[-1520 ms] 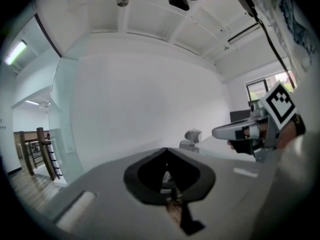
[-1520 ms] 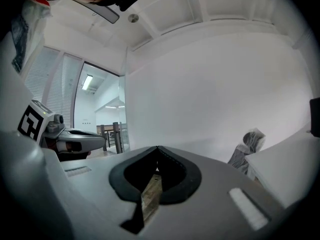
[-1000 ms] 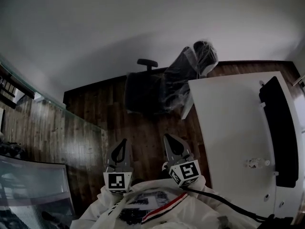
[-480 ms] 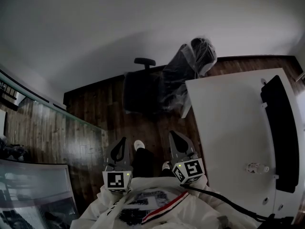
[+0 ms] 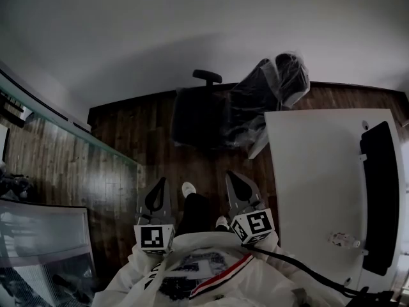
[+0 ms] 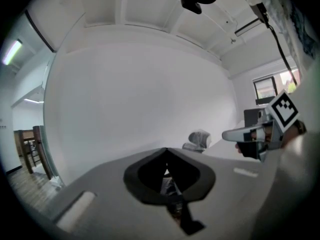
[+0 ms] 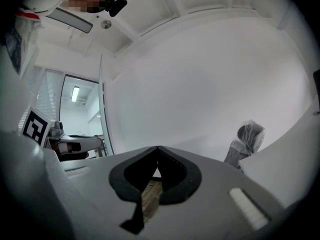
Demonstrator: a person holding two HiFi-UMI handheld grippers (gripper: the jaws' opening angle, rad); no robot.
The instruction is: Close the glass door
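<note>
Left gripper (image 5: 158,185), right gripper (image 5: 231,176) both pressed together, pinching nothing, side by side over wood floor (image 5: 128,136). Glass door (image 5: 70,125) well off left.

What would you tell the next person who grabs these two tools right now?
Left tool: shut, empty.
Right tool: shut, empty.
Both are held low over the wood floor.
Glass door: off to the left; neither tool touches it.
Done: nothing that shows.
Left: go over to the door and push it closed.
</note>
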